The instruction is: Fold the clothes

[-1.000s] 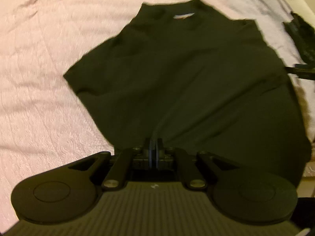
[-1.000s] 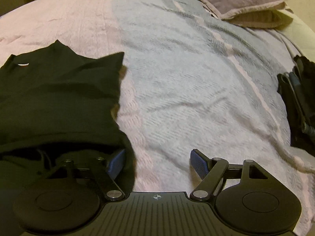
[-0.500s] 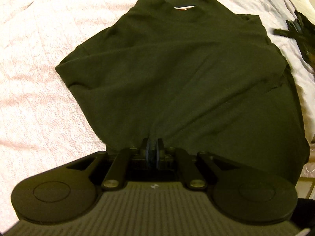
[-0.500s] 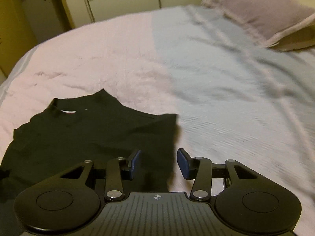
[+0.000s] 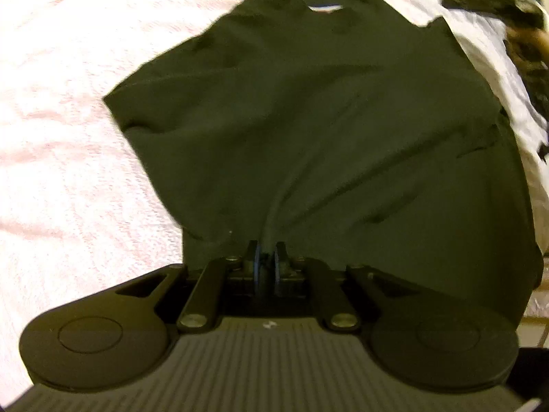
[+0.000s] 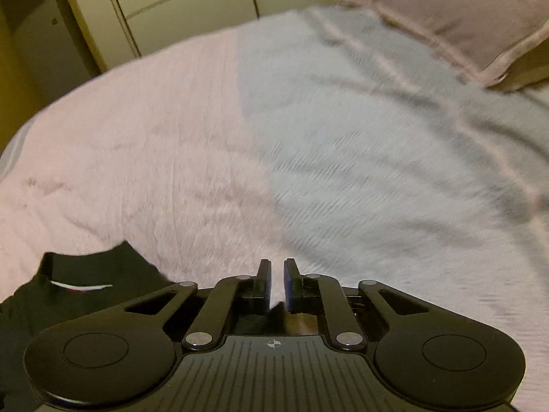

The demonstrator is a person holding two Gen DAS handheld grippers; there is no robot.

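Observation:
A black T-shirt (image 5: 308, 120) lies spread on the pink bedspread (image 5: 68, 137), collar and white label (image 5: 324, 7) at the far end. My left gripper (image 5: 267, 250) pinches its near hem, and the cloth bunches into folds at the pads; its jaws are opening slightly with the cloth still between them. In the right wrist view the shirt's collar (image 6: 85, 295) shows at the lower left. My right gripper (image 6: 277, 267) hovers beside the shirt's shoulder, jaws closing to a narrow gap. Only bedspread shows between its tips.
The bedspread turns grey-blue (image 6: 377, 137) on the right half. A pillow (image 6: 446, 17) lies at the far right, with wardrobe doors (image 6: 188, 0) beyond the bed. A dark, blurred heap (image 5: 525, 51) sits right of the shirt. The bed's edge runs near the shirt's lower right.
My right gripper has left the shirt's lower right corner and moved up along its side to the shoulder, its jaws narrowing from wide to a slit. The left gripper keeps hold of the hem.

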